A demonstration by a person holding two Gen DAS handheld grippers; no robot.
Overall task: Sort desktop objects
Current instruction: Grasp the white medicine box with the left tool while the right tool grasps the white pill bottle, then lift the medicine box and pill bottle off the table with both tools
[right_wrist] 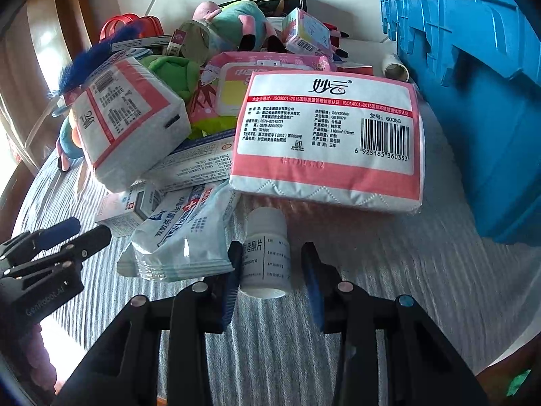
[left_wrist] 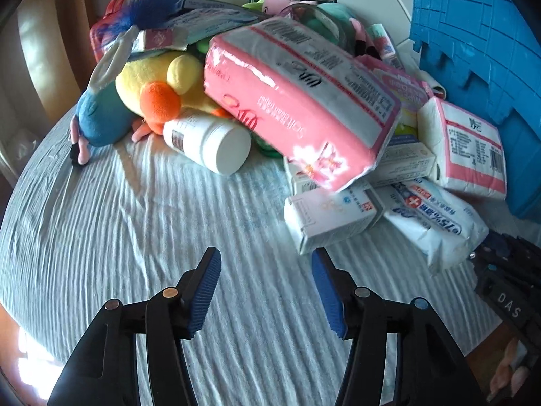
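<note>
My right gripper (right_wrist: 269, 246) is shut on a small white pill bottle (right_wrist: 267, 237) that lies on the striped cloth, cap toward me. One pad overlaps its label; the other sits close at its far side. A blue-and-white wipes pack (right_wrist: 182, 237) lies just left of it, and a pink-and-white tissue pack (right_wrist: 328, 135) lies behind. My left gripper (left_wrist: 263, 253) stands open over bare cloth with nothing between its fingers. Ahead of it a large pink tissue pack (left_wrist: 297, 101), blurred, leans on the pile beside a bigger white bottle (left_wrist: 209, 142) and a yellow duck plush (left_wrist: 159, 81).
A blue plastic crate (left_wrist: 480, 67) (right_wrist: 473, 84) stands at the right of the pile. White medicine boxes (left_wrist: 328, 216), more tissue packs (right_wrist: 125, 118), plush toys and a red basket (right_wrist: 128, 23) crowd the back. The striped cloth (left_wrist: 135, 220) ends at a rounded table edge.
</note>
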